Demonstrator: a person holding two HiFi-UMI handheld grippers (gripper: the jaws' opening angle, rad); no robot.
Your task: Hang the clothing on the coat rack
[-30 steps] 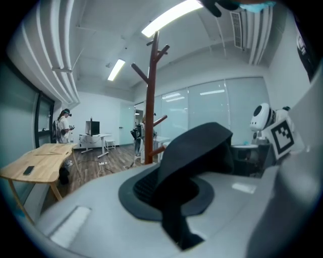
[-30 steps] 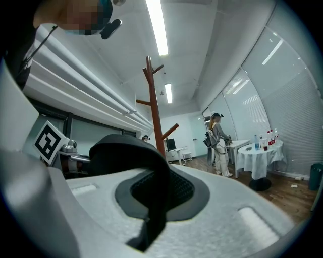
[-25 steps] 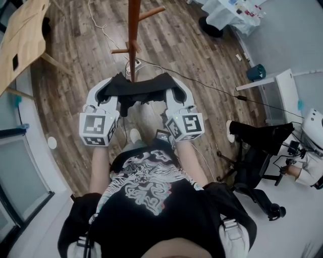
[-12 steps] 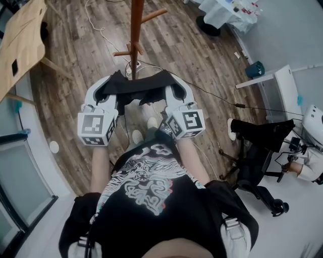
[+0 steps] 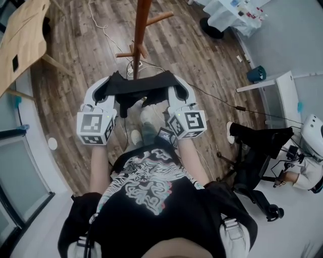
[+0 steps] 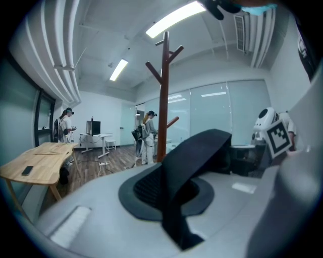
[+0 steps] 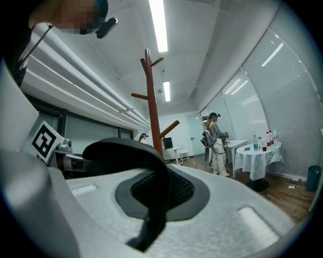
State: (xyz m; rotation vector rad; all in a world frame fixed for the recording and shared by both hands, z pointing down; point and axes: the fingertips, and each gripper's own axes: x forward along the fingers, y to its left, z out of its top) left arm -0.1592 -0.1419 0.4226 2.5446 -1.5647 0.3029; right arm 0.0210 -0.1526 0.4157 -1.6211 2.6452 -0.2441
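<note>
A black piece of clothing point(image 5: 141, 88) hangs stretched between my two grippers at chest height. My left gripper point(image 5: 112, 85) is shut on its left end, and a black strip of the cloth point(image 6: 189, 166) runs across its grey jaw. My right gripper point(image 5: 174, 85) is shut on the right end, where the cloth point(image 7: 146, 166) curls over the dark pad. The brown wooden coat rack point(image 5: 140, 30) stands straight ahead, just beyond the clothing. Its pole and pegs rise in the left gripper view point(image 6: 163, 95) and in the right gripper view point(image 7: 150, 106). The cloth is apart from the rack.
A light wooden table point(image 5: 20, 40) stands at the far left. A cable point(image 5: 217, 91) crosses the wood floor to the right. A black office chair point(image 5: 257, 151) and a seated person point(image 5: 303, 174) are at the right, a white-clothed table point(image 5: 229, 12) beyond.
The person has stepped forward, and a foot now shows under the clothing. Both grippers keep their hold and have barely shifted. The rack sits slightly further right in the view.
</note>
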